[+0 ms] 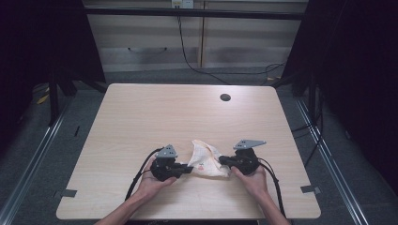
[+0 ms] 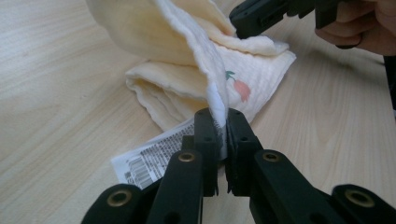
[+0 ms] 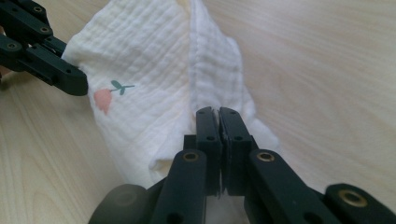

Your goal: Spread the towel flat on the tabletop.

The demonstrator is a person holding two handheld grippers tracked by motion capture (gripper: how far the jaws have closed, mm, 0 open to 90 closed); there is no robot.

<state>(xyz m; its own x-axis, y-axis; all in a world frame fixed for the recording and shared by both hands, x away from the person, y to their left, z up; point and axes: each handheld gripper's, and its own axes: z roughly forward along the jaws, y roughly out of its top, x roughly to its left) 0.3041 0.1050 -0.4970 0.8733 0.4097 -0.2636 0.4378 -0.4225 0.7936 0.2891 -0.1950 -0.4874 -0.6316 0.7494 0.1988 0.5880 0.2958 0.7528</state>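
My left gripper [image 2: 218, 122] pinches one edge of the little cream cloth [image 1: 206, 158] on the table [image 1: 141, 117]; my right gripper [image 3: 219, 116] pinches the other. The cloth lies bunched between them, ready to pull sideways.

it looked like a lab recording booth: a lone bench [image 1: 141, 117], dark curtains [image 1: 361, 70], floor rails [image 1: 37, 150], and loose cables [image 1: 197, 65].

In the left gripper view, the print on the white paper label [image 2: 149, 161] at lower left was too blurred to read, and the black jaws hid its right end. The cream muslin cloth [image 2: 154, 32] ran off the top edge. In the right gripper view, the cloth's lower part sat hidden behind the jaws.
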